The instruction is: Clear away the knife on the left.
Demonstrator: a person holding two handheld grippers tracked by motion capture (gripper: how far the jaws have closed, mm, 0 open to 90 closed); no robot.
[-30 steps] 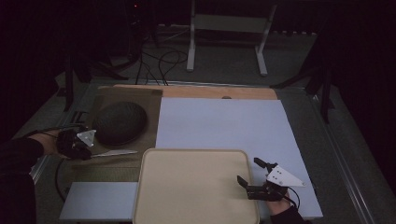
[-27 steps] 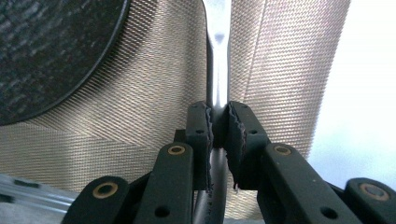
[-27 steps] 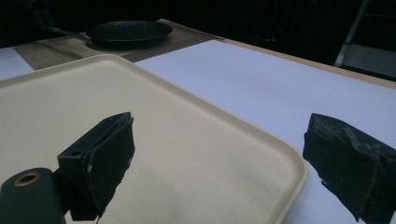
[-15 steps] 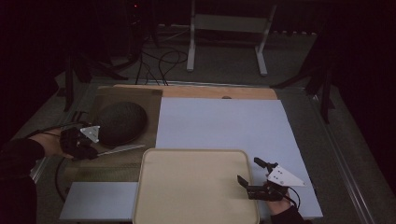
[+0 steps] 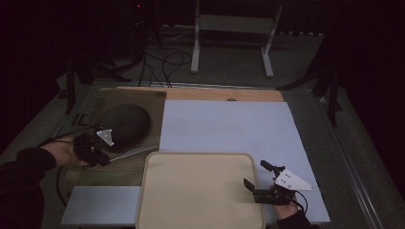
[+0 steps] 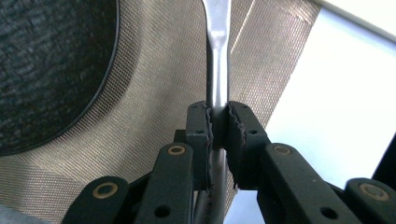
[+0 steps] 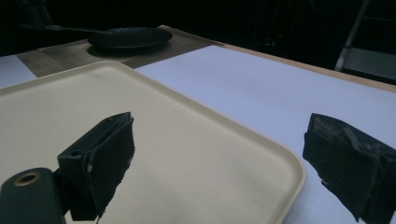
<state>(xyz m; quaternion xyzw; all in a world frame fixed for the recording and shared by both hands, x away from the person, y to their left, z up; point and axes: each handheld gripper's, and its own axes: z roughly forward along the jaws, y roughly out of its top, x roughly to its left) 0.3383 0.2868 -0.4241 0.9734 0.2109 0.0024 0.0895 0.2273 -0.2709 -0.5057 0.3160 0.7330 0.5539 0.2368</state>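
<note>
My left gripper (image 5: 101,159) is at the left of the table, over the woven brown placemat (image 5: 143,102) and just in front of the dark round plate (image 5: 125,124). In the left gripper view its pads (image 6: 237,135) are clamped on the handle of a silver utensil (image 6: 218,88), which points away across the placemat (image 6: 154,93) beside the plate (image 6: 46,70). The utensil's far end is cut off. My right gripper (image 5: 256,175) rests at the right edge of the cream tray (image 5: 191,191), open, with nothing between its fingers (image 7: 107,158).
A large white sheet (image 5: 224,126) covers the middle and right of the table. A pale sheet (image 5: 102,205) lies at the front left and a wooden board (image 5: 224,94) along the back. A metal stand (image 5: 234,28) and cables are on the floor beyond.
My left gripper has moved right and a little up towards the plate, carrying the utensil. The right gripper has stayed put.
</note>
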